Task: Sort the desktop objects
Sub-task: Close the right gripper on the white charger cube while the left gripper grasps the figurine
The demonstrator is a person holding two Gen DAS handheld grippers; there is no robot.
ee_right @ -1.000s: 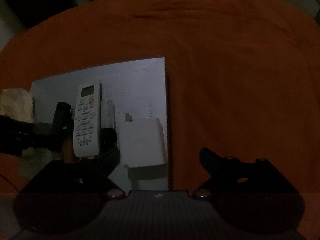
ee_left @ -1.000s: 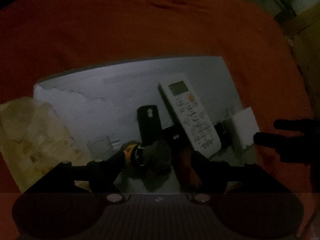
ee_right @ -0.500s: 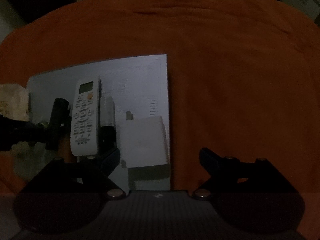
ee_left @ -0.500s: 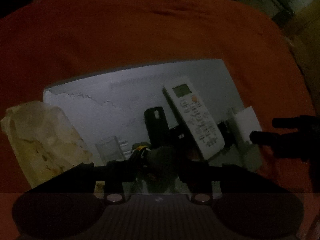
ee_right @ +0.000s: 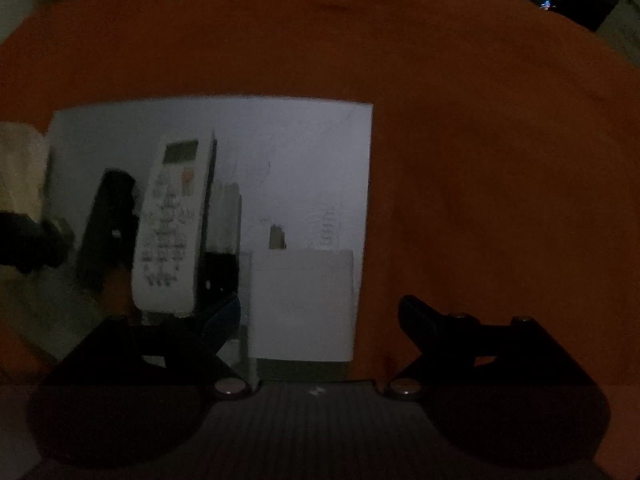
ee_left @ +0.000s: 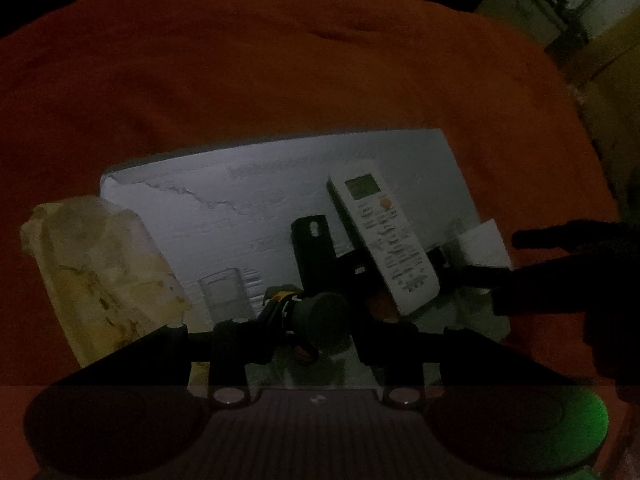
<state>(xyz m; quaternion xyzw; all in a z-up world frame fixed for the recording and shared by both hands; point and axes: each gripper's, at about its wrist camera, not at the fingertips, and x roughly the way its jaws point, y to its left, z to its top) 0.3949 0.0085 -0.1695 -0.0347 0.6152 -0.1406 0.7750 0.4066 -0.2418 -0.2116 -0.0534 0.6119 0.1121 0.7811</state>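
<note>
Since the left tongs (ee_left: 312, 320) are already full, next target (my guess): white rectangular box (ee_right: 304, 300).
L tongs: jaws have just been closing; now clenched on a dark round-ended thing with an orange-yellow band (ee_left: 320, 314), low over the near edge of the pale grey flat board (ee_right: 312, 152). What it is, can't tell, too dark.
R tongs (ee_right: 320, 306): released, jaws wide though just been closing a bit; white box lies betw. the fingers, not touched.
Key relation: box sits straight ahead of R tongs, below them, on the board's right edge, on the orange-clothed bench (ee_right: 480, 160). Off-centre in the gap: close to the finger on the view's left, well clear of the other, which hangs over bare cloth.
Long axis: box looks slightly longer along the tongs' pointing line, so jaws would close across its narrower width.
Nearer hand: R, clearly; L is occupied and further left.
Neighbours: white push-button remote control (ee_right: 172, 224) just left of the box, lying roughly parallel; risk of the left-side finger nudging it.
Adjust needed (judgement): shift R tongs slightly left to centre, then down.
</note>
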